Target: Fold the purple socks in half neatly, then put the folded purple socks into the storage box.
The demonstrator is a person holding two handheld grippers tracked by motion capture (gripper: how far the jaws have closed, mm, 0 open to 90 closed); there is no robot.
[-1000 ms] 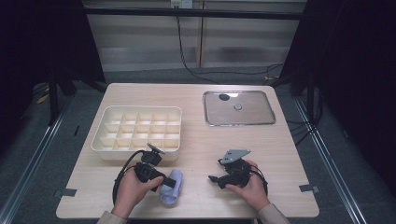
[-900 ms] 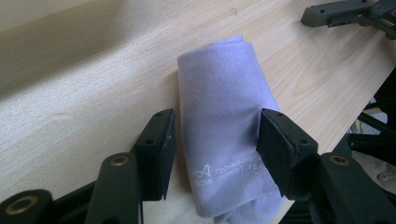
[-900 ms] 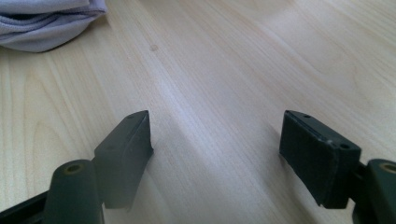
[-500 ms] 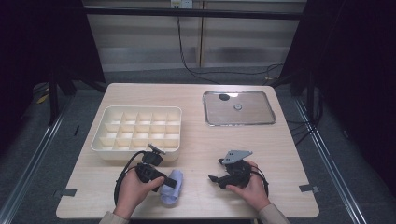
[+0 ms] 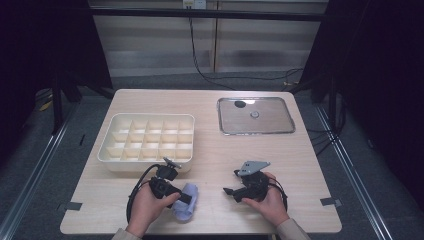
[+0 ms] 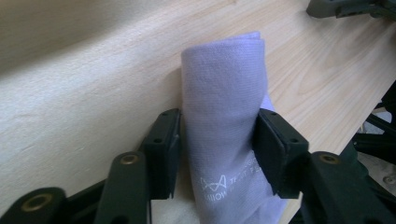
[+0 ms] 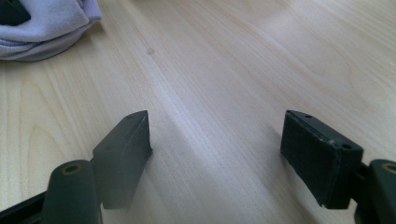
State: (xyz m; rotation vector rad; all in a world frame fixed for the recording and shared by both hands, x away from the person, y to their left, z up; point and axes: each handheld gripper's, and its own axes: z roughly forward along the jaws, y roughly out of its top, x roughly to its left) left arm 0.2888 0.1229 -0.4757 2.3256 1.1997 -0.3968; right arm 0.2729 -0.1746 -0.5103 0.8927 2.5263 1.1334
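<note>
Only print visible: white logo plus a line of white lettering on the lavender folded microfibre cloth, low on its near end in the left gripper view. Logo is a looping line mark. Lettering runs upside down and partly creased, too blurred to read. No other text, labels or numbers legible.

My left tool has just been closing, jaws pinched inward; my right tool rests low, jaws wide apart.
</note>
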